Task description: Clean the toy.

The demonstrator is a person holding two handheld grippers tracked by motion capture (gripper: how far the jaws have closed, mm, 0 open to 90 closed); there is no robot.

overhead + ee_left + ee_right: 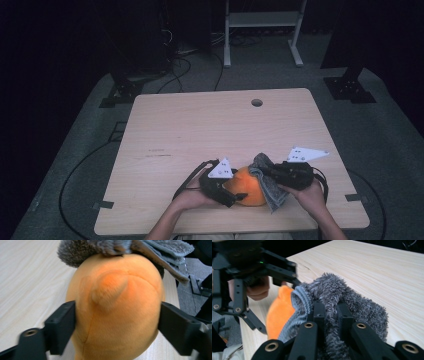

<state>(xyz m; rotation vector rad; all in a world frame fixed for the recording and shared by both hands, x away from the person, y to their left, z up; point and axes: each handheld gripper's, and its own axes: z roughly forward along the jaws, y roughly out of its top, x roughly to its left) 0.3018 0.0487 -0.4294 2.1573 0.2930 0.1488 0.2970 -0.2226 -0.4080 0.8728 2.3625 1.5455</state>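
Observation:
An orange plush toy (246,187) rests near the front edge of the wooden table (200,130). My left gripper (231,192) is shut on it, one jaw pressing each side of the toy's body (117,307). A grey fuzzy sock (267,182) drapes over the toy's right side. My right gripper (272,172) is shut on the sock's fabric (332,315), bunched between its two jaws. In the right gripper view the orange plush toy (280,312) peeks out beside the sock's ribbed cuff (299,305), with the left gripper (249,290) behind it.
A round cable hole (257,102) sits near the table's far edge. Beyond the table are a white frame stand (262,30) and dark stand bases (350,87) on grey carpet. Cables trail on the floor at left.

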